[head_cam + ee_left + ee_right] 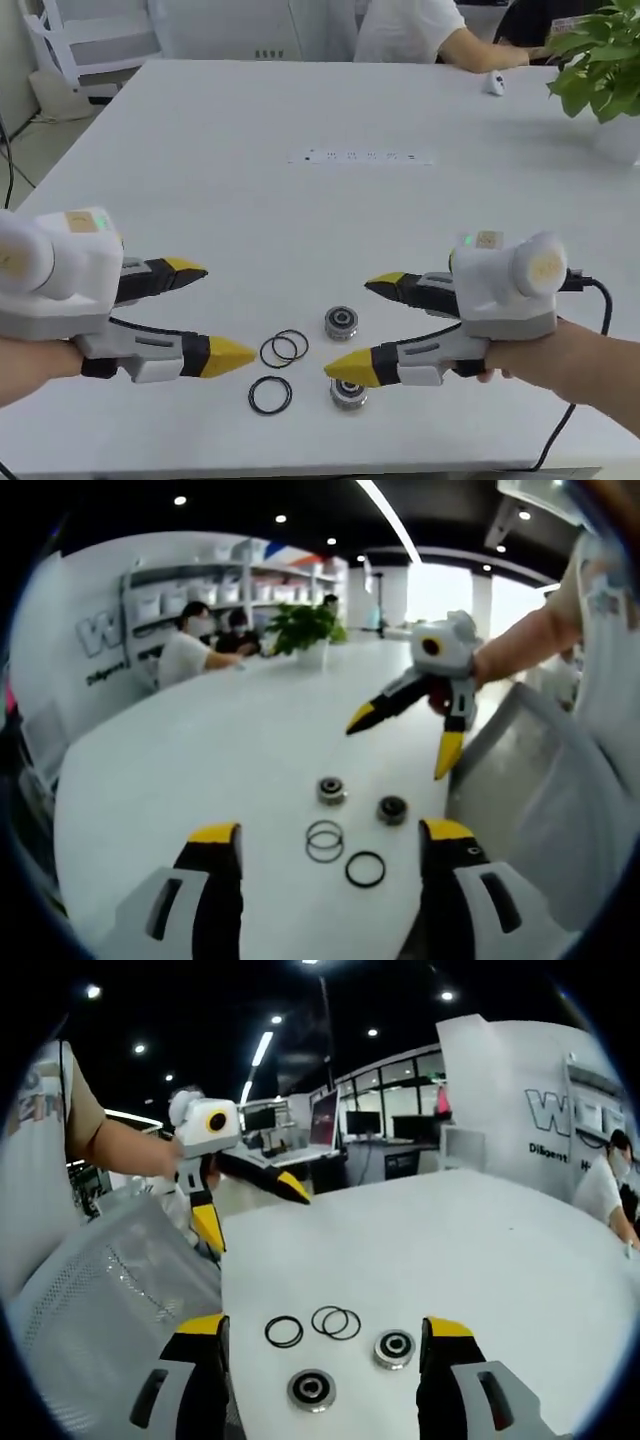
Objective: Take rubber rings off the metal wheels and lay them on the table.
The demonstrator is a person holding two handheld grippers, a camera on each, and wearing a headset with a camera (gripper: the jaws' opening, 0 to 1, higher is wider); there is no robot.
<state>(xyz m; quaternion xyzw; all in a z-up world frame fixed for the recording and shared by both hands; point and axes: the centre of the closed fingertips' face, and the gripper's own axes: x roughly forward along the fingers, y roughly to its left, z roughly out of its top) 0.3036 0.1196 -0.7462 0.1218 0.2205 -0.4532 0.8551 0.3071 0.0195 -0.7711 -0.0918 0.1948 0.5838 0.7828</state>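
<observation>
Two small metal wheels lie on the white table (300,220): one wheel (341,322) farther from me, the other wheel (348,393) near the front edge, partly behind a yellow fingertip. Beside them lie black rubber rings: two overlapping rings (284,348) and a single ring (270,394). My left gripper (218,312) hovers open at the left of the rings, holding nothing. My right gripper (362,328) hovers open at the right, its fingertips on either side of the wheels. In the left gripper view the wheels (332,790) (391,809) and rings (324,840) lie ahead of the jaws.
A power strip (360,156) lies mid-table. A potted plant (600,70) stands at the far right, a person sits at the far edge, and a small white object (494,84) lies near them. A mesh chair back (110,1280) stands by the table's edge.
</observation>
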